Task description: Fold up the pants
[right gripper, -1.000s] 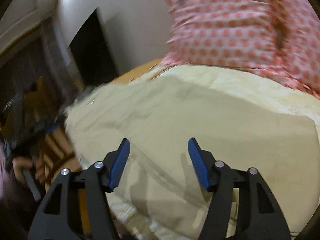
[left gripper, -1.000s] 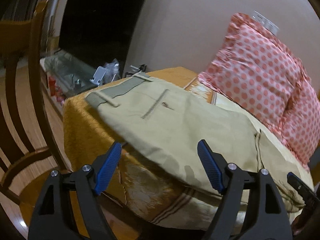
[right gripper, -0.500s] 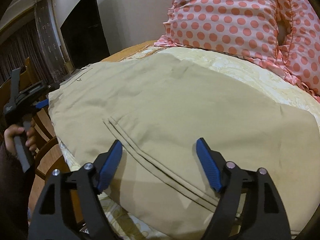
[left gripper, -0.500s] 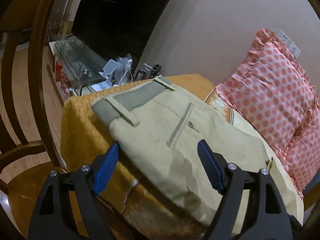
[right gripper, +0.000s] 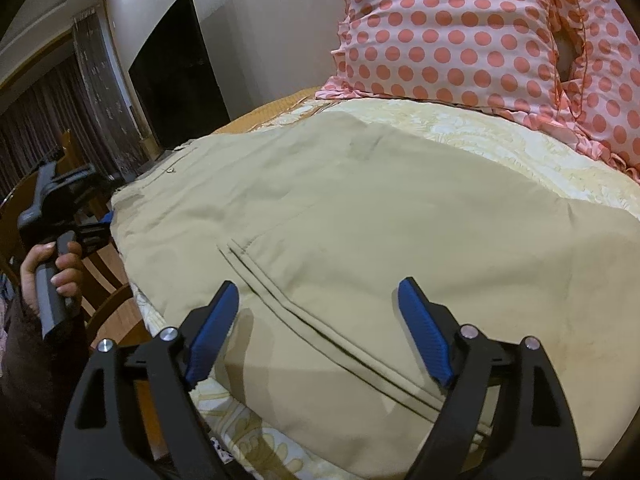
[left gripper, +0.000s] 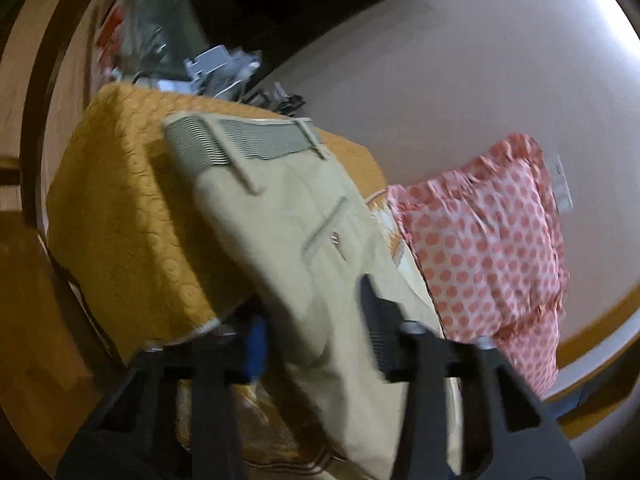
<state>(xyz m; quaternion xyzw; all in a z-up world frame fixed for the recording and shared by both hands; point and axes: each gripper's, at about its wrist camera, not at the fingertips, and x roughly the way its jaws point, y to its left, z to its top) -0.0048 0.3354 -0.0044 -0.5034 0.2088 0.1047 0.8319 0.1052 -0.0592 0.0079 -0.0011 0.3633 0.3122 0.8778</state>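
Pants (right gripper: pixel 360 216), khaki, lie spread flat on the yellow bedspread (right gripper: pixel 480 136), waistband (left gripper: pixel 256 142) toward the orange-covered end of the bed. Your right gripper (right gripper: pixel 320 328) hovers low over the leg fabric, jaws wide apart, blue pads (right gripper: pixel 424 332) either side of a stitched seam (right gripper: pixel 320 324), nothing held. Your left gripper (left gripper: pixel 316 340) sits at the near edge of the pants below the back pocket (left gripper: pixel 324 222); that view is blurred, jaws apart with cloth between them, not clamped. Polka-dot pillow (right gripper: pixel 460 32) leans against the wall behind. Your left hand (right gripper: pixel 52 268) shows in the right view, gripping its handle.
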